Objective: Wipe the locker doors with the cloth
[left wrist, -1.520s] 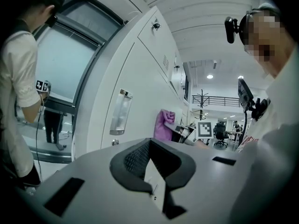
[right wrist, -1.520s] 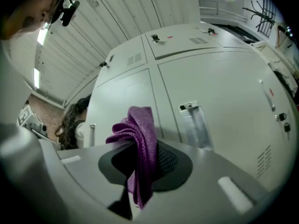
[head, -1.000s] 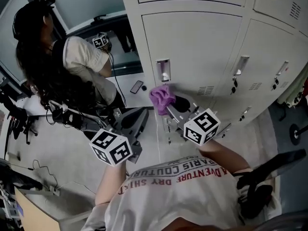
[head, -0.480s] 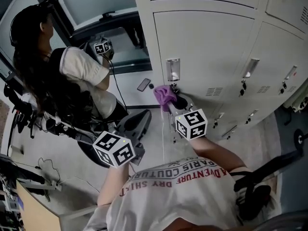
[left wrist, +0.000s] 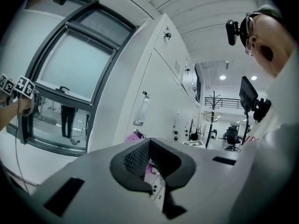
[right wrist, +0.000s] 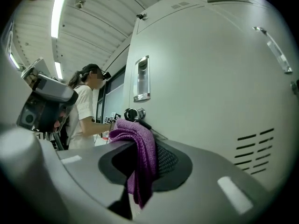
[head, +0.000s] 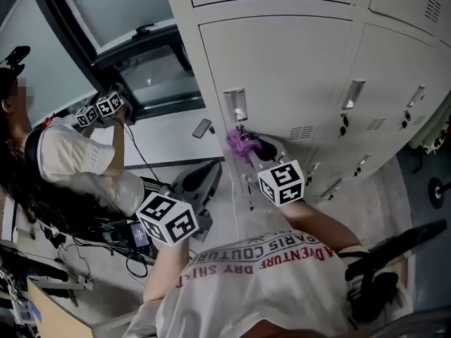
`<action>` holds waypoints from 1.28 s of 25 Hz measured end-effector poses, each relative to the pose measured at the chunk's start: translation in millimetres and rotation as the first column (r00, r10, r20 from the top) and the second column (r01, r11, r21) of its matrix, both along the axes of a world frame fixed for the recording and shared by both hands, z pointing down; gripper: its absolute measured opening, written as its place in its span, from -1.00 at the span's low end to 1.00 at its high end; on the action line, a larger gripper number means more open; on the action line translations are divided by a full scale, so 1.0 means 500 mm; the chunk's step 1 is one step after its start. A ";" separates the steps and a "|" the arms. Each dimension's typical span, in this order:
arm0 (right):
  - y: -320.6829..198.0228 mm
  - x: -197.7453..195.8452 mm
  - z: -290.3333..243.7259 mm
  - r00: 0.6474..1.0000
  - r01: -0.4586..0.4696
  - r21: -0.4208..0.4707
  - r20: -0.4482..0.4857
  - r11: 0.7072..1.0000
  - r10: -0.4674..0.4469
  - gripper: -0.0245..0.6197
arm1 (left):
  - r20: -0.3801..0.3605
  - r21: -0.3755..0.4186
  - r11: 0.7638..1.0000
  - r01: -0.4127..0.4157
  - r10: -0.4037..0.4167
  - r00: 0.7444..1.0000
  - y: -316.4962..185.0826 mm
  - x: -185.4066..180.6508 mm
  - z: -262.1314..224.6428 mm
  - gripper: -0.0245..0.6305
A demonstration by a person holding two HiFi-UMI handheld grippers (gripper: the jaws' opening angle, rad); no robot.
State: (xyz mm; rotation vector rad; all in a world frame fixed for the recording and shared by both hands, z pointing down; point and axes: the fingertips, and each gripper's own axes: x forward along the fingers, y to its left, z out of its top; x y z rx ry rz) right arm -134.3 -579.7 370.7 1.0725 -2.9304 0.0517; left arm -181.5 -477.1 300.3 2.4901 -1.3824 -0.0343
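Pinching knitted purple cloth [right wrist: 142, 146], right hand-held gripper [right wrist: 140, 171] beside flat locker door [right wrist: 210, 78].

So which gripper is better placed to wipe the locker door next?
Right. The right tongs grip the purple cloth up at the locker door; the left tongs are empty and farther back.

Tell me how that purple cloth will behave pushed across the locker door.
Probably floppy: the cloth droops in folds from the right tongs. Its knitted weave likely drags rather than slides on the locker door. Seems light, so may bunch.
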 end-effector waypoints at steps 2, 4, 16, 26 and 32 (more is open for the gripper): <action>-0.009 0.032 0.000 1.000 -0.030 0.000 0.000 1.000 0.030 -0.74 | -0.001 0.002 1.000 -0.023 0.023 1.000 -0.007 0.018 -0.002 -0.93; -0.018 0.072 -0.001 0.998 -0.062 -0.006 0.019 0.998 0.062 -0.74 | -0.002 0.003 0.999 -0.049 0.049 0.999 -0.012 0.037 -0.002 -0.93; -0.087 0.378 -0.014 0.925 -0.369 0.002 0.100 0.929 0.367 -0.74 | -0.007 0.010 0.989 -0.148 0.148 0.989 -0.031 0.116 -0.007 -0.93; -0.065 0.394 -0.015 0.933 -0.342 -0.053 0.103 0.938 0.346 -0.74 | 0.005 -0.002 0.987 -0.158 0.158 0.987 -0.003 0.137 0.007 -0.93; 0.057 -0.007 0.088 0.964 -0.264 0.096 0.011 0.960 0.264 -0.74 | -0.067 0.170 0.948 -0.270 0.284 0.956 0.005 -0.213 0.222 -0.93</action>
